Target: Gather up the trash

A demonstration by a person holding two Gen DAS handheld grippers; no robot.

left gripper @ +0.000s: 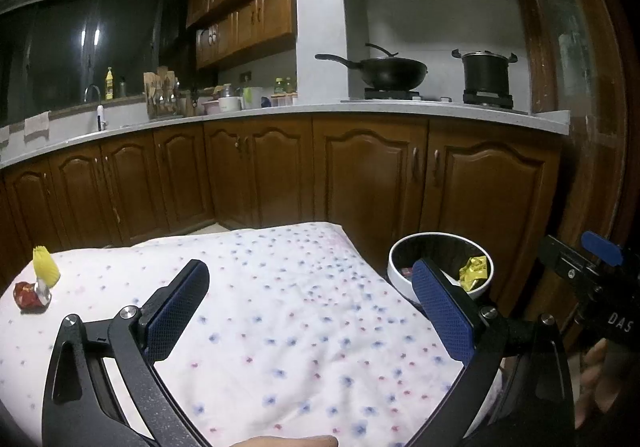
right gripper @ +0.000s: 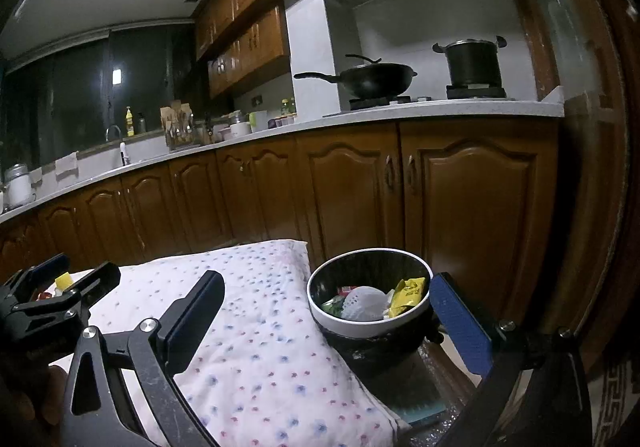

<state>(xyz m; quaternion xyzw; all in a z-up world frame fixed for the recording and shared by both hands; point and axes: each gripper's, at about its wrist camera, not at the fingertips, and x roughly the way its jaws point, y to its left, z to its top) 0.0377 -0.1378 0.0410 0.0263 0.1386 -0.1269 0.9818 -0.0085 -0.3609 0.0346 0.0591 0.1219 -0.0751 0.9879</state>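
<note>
A flowered cloth [left gripper: 280, 327] covers the table. At its far left corner lie a crumpled red wrapper [left gripper: 30, 293] and a yellow pleated paper cup [left gripper: 46, 261], touching each other. My left gripper [left gripper: 310, 271] hovers open over the cloth's middle, well right of them, with nothing between its fingers. A white-rimmed black bin [right gripper: 360, 325] stands off the table's right edge, holding a yellow wrapper [right gripper: 408, 293], a white foam net [right gripper: 364, 303] and other scraps. My right gripper [right gripper: 328, 281] is open and empty, its jaws framing the bin.
Brown kitchen cabinets [left gripper: 360, 175] run behind the table under a pale counter [left gripper: 360, 111] with a wok and pot. A wooden door frame [left gripper: 580, 127] stands right of the bin [left gripper: 394, 267]. The left gripper [right gripper: 74, 275] shows at the right wrist view's left edge.
</note>
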